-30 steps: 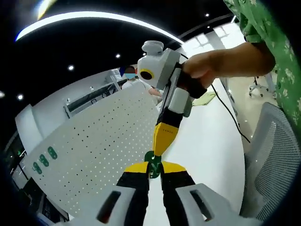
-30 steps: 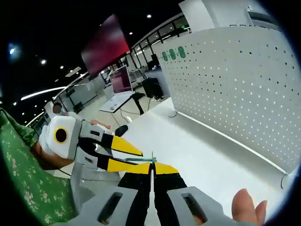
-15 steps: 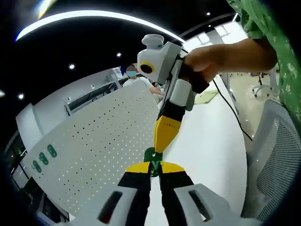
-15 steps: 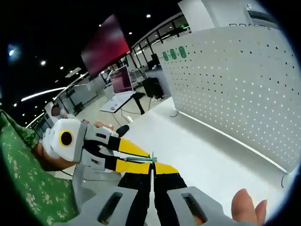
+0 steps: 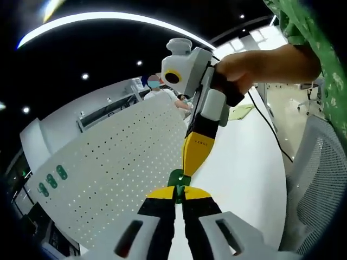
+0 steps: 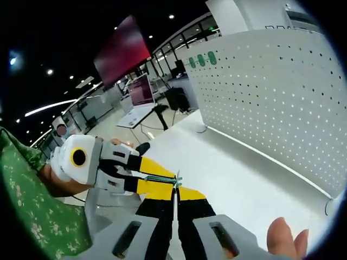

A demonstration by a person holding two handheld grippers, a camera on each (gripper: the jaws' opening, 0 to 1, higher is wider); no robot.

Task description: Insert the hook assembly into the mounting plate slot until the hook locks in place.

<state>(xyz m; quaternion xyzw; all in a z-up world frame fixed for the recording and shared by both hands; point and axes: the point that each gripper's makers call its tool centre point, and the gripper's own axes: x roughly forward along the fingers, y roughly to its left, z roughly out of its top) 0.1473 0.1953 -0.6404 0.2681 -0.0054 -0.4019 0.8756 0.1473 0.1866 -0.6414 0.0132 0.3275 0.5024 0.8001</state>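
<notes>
Green hook piece [image 5: 178,179] clamped by left gripper [image 5: 176,193] and right gripper [image 5: 191,165]; pegboard [image 5: 108,173] seen at 9 o'clock.

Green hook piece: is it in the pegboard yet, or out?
Out. The green hook piece is pinched between both grippers' yellow tips, left gripper and right gripper, in mid-air, apart from the white pegboard.

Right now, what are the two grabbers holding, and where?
Both pinch one small green piece: the left gripper its near edge, the right gripper its far edge.
</notes>
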